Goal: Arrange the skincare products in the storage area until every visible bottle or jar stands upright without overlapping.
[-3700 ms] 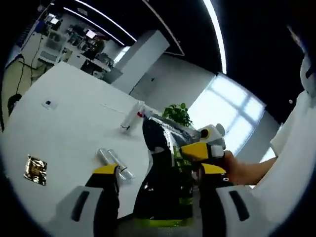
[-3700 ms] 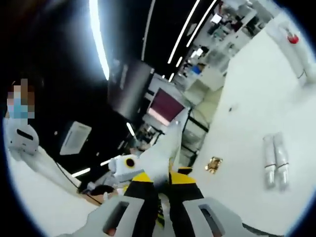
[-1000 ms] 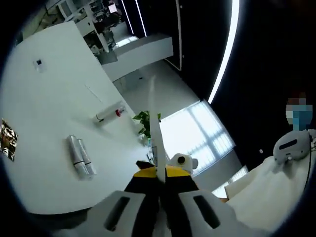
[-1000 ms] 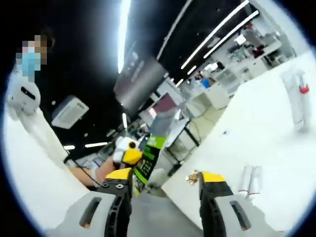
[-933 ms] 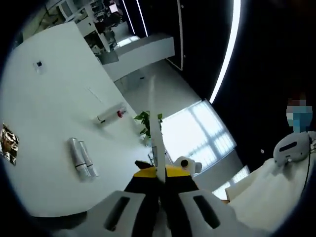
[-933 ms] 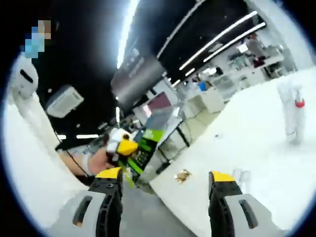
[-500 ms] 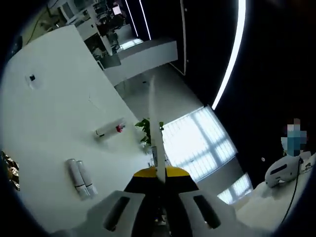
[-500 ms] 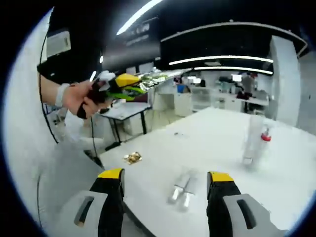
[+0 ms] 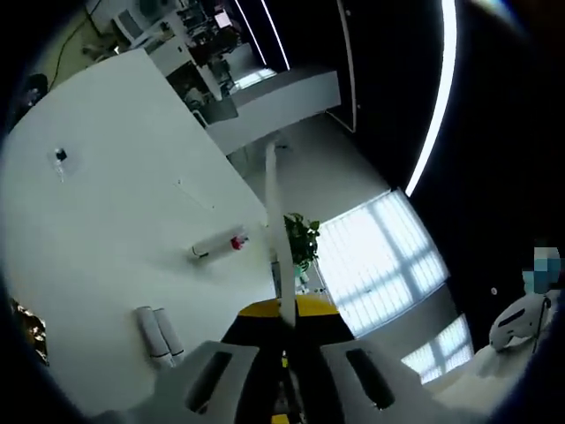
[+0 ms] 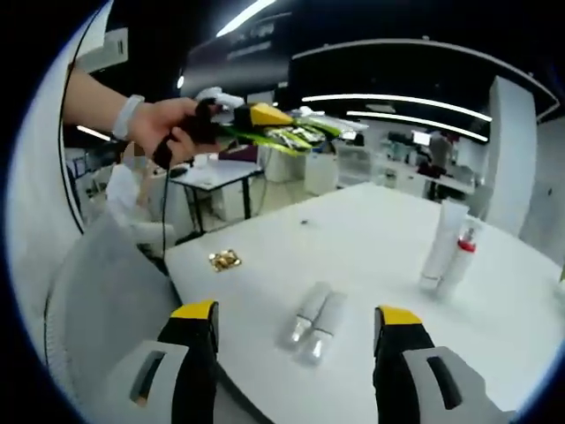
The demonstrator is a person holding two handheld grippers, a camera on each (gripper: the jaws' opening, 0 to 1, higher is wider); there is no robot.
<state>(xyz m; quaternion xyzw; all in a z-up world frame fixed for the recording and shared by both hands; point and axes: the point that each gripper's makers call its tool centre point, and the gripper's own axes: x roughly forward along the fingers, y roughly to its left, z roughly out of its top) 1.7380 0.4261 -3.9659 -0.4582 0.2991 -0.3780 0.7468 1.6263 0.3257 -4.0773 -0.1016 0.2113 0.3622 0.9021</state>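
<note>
White table [image 10: 371, 256]: two silver tubes [image 10: 313, 320] lying flat; left gripper [image 9: 284, 311] clamped on foil pouch [image 9: 274, 221]; right gripper [image 10: 296, 320] wide, empty.

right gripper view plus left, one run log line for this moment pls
left gripper: shut on flat pouch | right gripper: open, empty | two tubes: lying side by side | two bottles: upright | table

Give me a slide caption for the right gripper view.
Open right gripper faces two lying tubes on white table; two bottles stand beyond.
</note>
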